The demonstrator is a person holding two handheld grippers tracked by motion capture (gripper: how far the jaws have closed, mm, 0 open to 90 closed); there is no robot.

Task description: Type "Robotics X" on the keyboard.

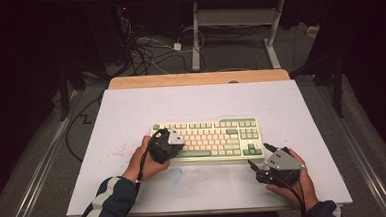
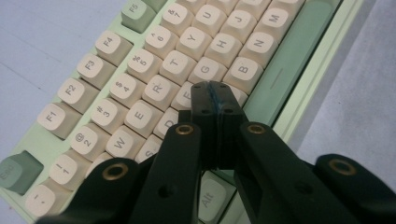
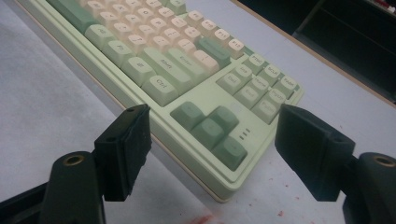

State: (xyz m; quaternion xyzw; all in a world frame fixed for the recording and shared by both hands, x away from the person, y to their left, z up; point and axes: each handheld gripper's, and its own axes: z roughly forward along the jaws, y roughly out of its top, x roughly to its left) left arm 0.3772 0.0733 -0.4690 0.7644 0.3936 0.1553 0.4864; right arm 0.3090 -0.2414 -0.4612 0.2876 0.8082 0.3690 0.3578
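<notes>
Beyond the tongs, the white rectangular tabletop (image 1: 280, 99) ends in a pale wooden strip (image 1: 199, 78). Farther off, a white metal-legged desk frame (image 1: 236, 17) stands on grey carpeted floor (image 1: 298, 48), with tangled black and white cables (image 1: 150, 53) nearby. Surroundings are dark.

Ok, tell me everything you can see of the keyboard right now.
The keyboard is a compact, pale green plastic board with cream letter keys and darker green modifier, arrow and space keys. It lies flat near the middle of the white table, long side facing the person. The left claw, jaws shut, has its tips down around the F and V keys. The right claw is open near its arrow-key corner, not touching.
</notes>
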